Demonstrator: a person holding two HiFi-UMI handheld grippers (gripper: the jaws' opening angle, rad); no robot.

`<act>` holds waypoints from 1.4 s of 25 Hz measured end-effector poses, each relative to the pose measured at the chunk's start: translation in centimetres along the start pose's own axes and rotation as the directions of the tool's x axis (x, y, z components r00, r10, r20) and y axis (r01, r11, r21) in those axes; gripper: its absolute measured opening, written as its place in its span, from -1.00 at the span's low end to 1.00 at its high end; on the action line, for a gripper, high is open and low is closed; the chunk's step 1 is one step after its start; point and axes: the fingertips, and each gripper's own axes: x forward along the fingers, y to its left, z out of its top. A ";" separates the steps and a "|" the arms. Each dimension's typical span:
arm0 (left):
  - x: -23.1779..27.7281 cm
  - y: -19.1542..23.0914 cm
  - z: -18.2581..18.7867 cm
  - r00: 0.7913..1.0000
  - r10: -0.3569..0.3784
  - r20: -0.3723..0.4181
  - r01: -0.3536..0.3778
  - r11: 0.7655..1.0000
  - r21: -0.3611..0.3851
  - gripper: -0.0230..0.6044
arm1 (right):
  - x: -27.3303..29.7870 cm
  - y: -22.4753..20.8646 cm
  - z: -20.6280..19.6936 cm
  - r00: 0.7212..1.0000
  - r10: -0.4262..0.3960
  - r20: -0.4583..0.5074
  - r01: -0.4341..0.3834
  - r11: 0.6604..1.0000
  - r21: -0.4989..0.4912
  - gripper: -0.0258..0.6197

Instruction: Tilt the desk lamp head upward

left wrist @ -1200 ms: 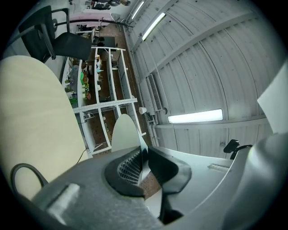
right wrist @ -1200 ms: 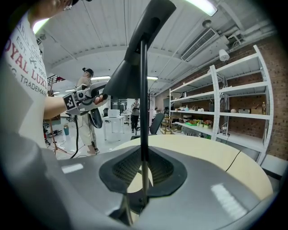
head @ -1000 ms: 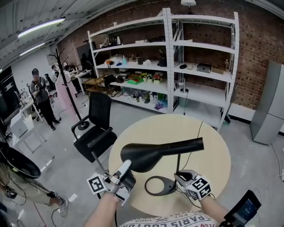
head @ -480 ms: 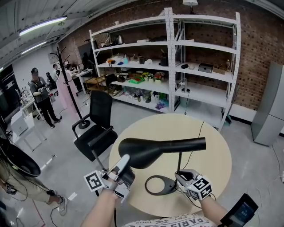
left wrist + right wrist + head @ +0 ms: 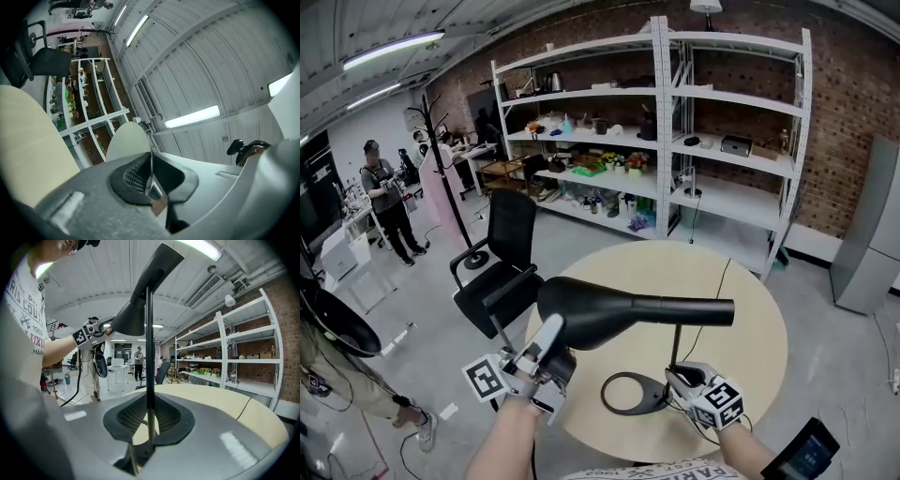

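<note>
Since 1 second ago the head [image 5: 591, 314] has swung left over the surface [image 5: 750, 309], barely tilted. The left gripper [image 5: 553, 326] is closing its jaws on the rim, and the right gripper [image 5: 680, 377] clamps the pole [image 5: 675, 345]. Most tilting remains.

Lamp head [image 5: 591, 314] black, table [image 5: 741, 309] pale beige, shelves [image 5: 731, 202] white, wall [image 5: 853, 103] red-brown brick, lamp base [image 5: 654, 404] prob. black.
</note>
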 end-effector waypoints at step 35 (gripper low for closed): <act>4.5 -5.3 1.9 0.991 -0.043 -0.128 0.071 0.972 0.223 -0.85 | 0.3 0.3 -0.2 0.999 -0.036 0.007 0.036 0.999 0.000 -0.78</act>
